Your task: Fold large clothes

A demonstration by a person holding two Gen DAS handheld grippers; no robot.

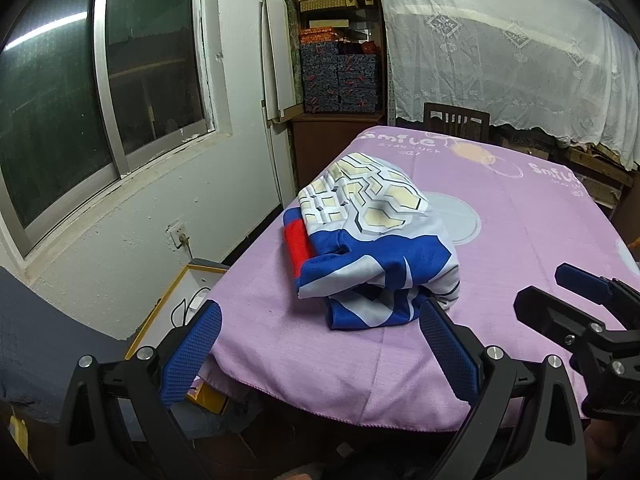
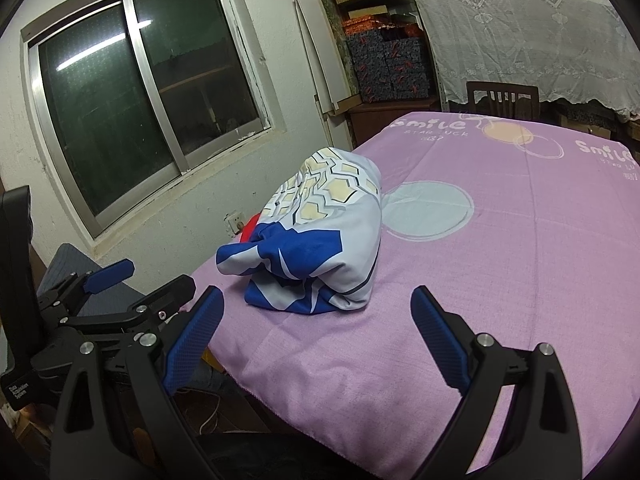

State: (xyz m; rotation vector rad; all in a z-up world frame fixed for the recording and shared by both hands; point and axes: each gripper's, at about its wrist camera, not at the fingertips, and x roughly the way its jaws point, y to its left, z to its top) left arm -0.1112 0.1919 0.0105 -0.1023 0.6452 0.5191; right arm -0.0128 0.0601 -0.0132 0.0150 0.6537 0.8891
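Left gripper (image 1: 320, 344) hovering over the near edge of the table (image 1: 304, 376), jaws spread wide, holding nothing; right blue pad (image 1: 448, 344) lying just in front of the garment's near hem, contact not discernible. Right gripper (image 2: 316, 332) hanging likewise with jaws wide apart and empty, both pads well short of the cloth. Each gripper showing in the other's view: the right one (image 1: 576, 300) at the right margin, the left one (image 2: 136, 284) at the left margin, jaws parted.

Bundled garment (image 1: 372, 240), blue, white and red with a pale hexagon print, resting in a loose heap on the left half of the purple tablecloth (image 2: 500, 248), close to the cloth's left edge and near the front corner.

Broad open stretch of cloth extending to the right of the heap and behind it. Left edge of the table running alongside a white wall with a sliding window (image 2: 148, 92). Wooden chair (image 1: 456, 120) standing at the far edge, shelves of boxes (image 1: 340, 76) beyond.
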